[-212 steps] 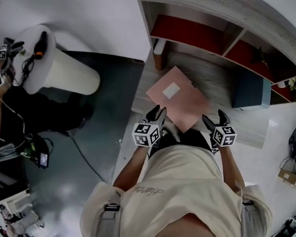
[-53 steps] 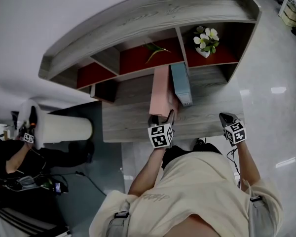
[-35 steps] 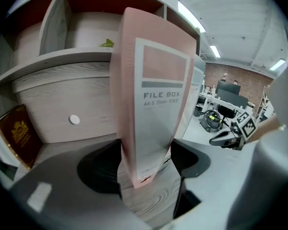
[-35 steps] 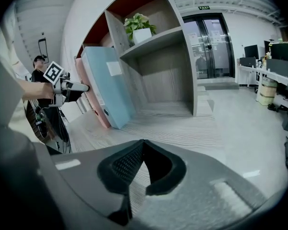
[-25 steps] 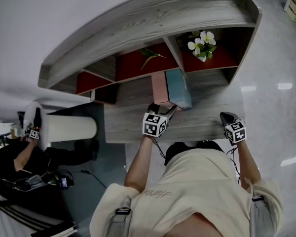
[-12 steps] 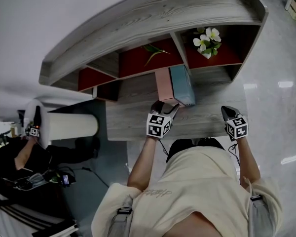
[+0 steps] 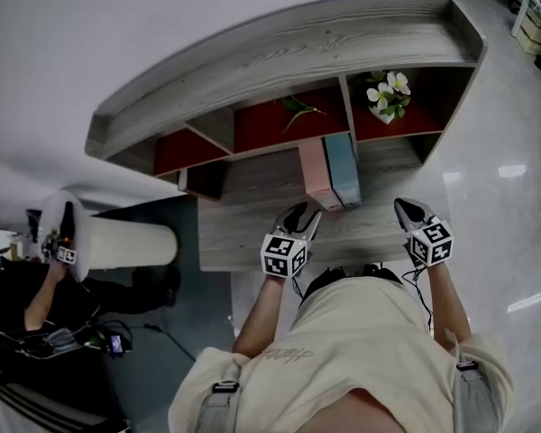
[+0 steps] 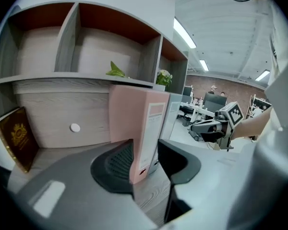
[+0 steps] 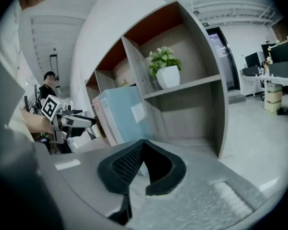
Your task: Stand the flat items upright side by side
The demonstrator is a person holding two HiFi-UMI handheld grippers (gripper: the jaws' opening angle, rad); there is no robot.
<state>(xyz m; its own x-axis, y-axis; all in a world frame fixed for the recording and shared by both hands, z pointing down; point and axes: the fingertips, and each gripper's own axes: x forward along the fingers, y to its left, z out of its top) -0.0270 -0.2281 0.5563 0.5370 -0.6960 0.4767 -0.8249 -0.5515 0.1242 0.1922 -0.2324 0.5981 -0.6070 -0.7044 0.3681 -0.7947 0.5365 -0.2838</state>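
Pink folder (image 7: 319, 175): upright on the desk (image 7: 243, 228), dead ahead of your left gripper (image 7: 302, 213), flush against the blue folder (image 7: 344, 171) to its right
Long axis: spine vertical, covers running away from you
Left gripper: nearer; jaws half apart, just been closing, spine edge between them, unpinched
Right gripper (image 7: 408, 209): jaws together, empty
Writing: spine labels unreadable

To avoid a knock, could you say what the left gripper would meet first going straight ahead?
Probably the upright pink rectangular box file: its spine sits between the left gripper's jaw tips, seemingly ungripped; the jaws have just been closing.
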